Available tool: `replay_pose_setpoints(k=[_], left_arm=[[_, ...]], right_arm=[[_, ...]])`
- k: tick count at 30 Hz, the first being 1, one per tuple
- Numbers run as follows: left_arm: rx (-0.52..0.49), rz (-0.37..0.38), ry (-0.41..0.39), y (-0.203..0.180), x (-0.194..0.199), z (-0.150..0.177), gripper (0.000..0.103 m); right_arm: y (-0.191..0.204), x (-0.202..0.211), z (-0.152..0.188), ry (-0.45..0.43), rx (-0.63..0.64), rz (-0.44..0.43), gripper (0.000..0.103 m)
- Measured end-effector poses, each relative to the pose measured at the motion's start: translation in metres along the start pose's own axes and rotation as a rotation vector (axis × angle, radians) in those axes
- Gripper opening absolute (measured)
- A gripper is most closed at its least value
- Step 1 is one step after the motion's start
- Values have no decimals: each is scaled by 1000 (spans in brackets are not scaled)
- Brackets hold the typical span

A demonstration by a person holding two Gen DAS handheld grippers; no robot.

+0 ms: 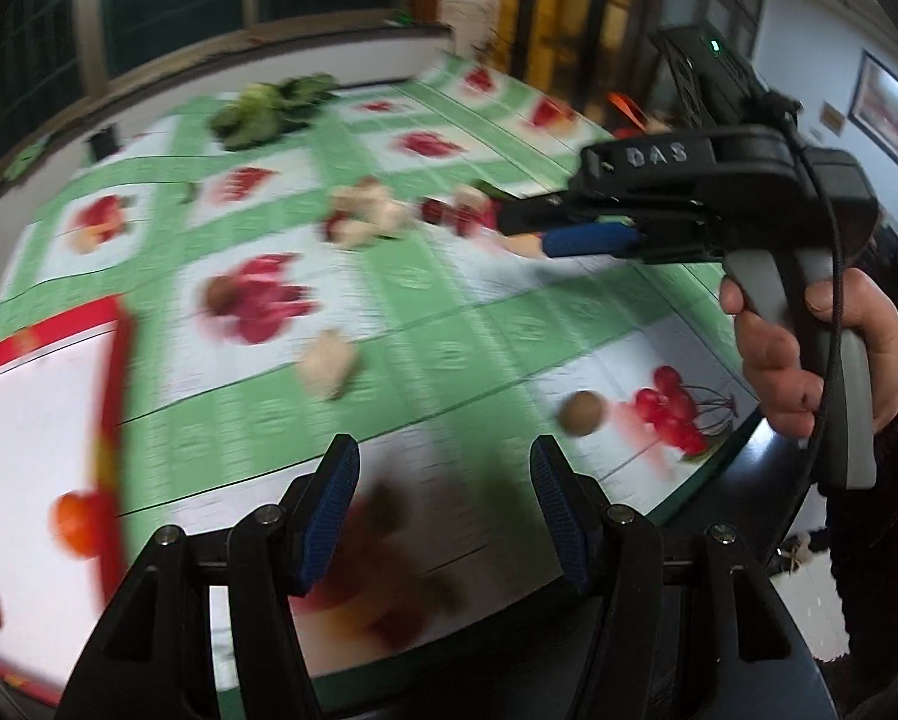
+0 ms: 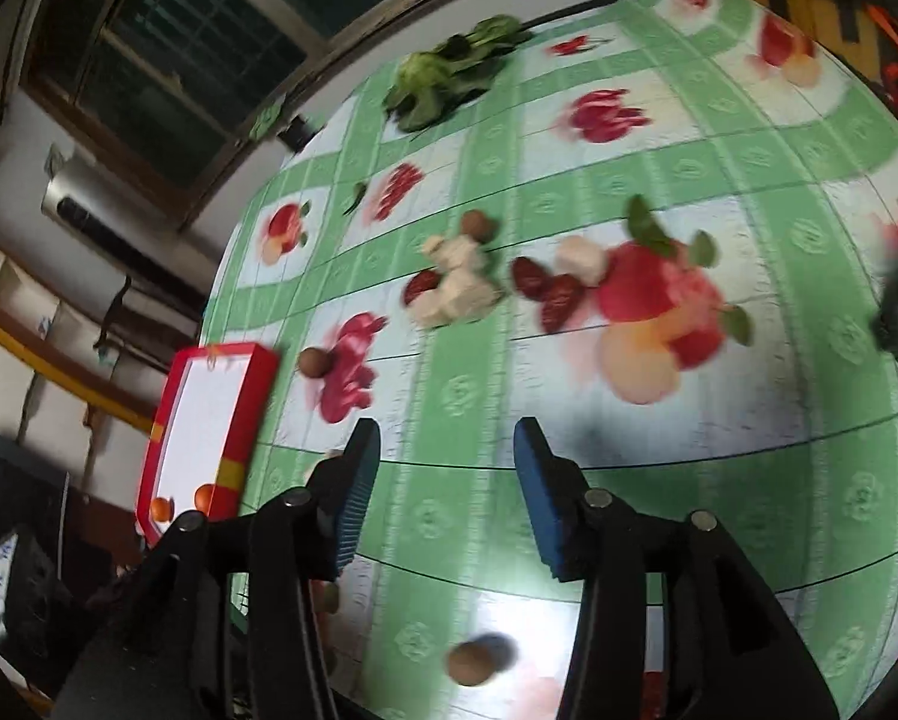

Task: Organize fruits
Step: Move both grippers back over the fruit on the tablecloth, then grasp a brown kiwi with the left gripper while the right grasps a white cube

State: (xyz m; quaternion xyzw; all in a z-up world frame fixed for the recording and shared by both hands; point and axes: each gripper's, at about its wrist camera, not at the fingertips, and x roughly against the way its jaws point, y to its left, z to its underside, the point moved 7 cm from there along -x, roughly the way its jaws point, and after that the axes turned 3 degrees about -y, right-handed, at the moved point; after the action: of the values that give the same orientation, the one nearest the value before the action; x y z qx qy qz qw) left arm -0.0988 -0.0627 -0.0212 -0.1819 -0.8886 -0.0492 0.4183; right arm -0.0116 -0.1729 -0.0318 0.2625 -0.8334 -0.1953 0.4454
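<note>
Both your left tongs (image 1: 443,504) and right tongs (image 2: 446,492) gape wide, holding nothing. Motion blur smears the fruits: red dates (image 2: 547,291) lie mid-surface (image 2: 748,480), oranges (image 1: 80,516) inside the half-cropped red tray (image 1: 113,396).

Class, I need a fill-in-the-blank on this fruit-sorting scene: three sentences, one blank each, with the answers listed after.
1. The jaws of the left gripper stand ____ with nothing between them.
2. The two small orange fruits lie inside the white tray with the ____ rim.
3. The leafy greens lie at the far side of the tablecloth, near the ____.

Missing words: open; red; window
</note>
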Motion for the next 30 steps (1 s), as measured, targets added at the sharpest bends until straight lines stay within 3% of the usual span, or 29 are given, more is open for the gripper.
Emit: replay_pose_setpoints(k=[10, 13, 14, 16, 20, 23, 30], left_arm=[[-64, 62, 83, -47, -53, -10, 56], [-111, 37, 61, -56, -59, -14, 36], [-116, 38, 58, -56, -58, -14, 23], [-102, 52, 56, -53, -57, -15, 21], [-33, 24, 32, -30, -41, -9, 21], [36, -28, -38, 2, -8, -6, 21], [179, -156, -167, 79, 57, -4, 21]], right_arm=[[-49, 21, 2, -64, -28, 10, 48], [-54, 25, 2, -77, -20, 8, 48], [-55, 24, 2, -75, -20, 4, 48], [-55, 23, 3, -68, -19, -2, 48], [-49, 24, 4, -67, -5, -13, 48], [-36, 22, 8, -52, 31, -36, 48], [33, -18, 39, 44, 211, -75, 48]])
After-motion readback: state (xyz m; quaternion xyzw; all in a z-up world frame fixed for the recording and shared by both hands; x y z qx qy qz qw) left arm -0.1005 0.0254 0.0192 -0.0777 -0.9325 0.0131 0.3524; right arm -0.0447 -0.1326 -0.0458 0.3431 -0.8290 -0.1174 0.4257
